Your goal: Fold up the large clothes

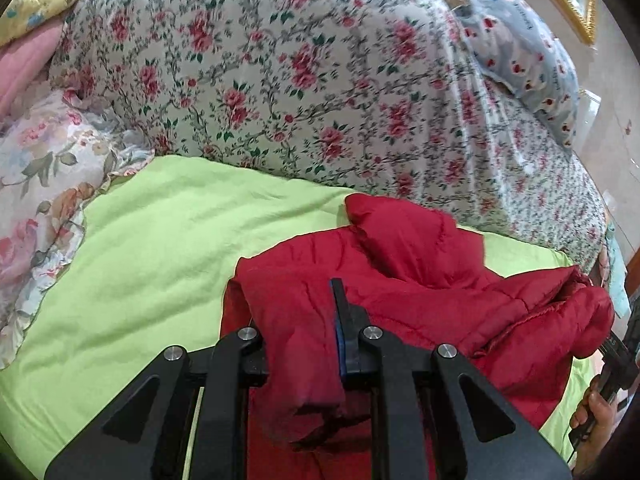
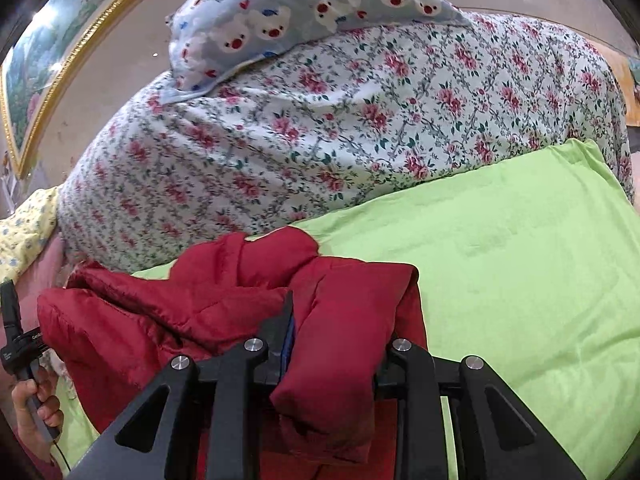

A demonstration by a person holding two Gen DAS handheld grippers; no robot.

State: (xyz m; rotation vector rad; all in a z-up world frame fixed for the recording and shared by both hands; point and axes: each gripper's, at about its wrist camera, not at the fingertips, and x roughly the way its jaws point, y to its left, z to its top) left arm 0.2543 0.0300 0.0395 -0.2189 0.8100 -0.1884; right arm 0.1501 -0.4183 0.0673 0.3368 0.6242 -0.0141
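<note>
Gripping red puffer jacket (image 1: 420,280) at both ends: left gripper (image 1: 304,344) clamped on fold at lower centre, right gripper (image 2: 336,356) likewise. Jacket's long axis ran between grippers, bulk sagging onto green sheet (image 1: 160,220), flowered bedding pile (image 1: 260,72) just beyond, upper frame.

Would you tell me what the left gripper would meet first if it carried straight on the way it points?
Most likely the red jacket it already grips, bunched just ahead of the left gripper; beyond lies the green sheet, though depth is unclear.
</note>
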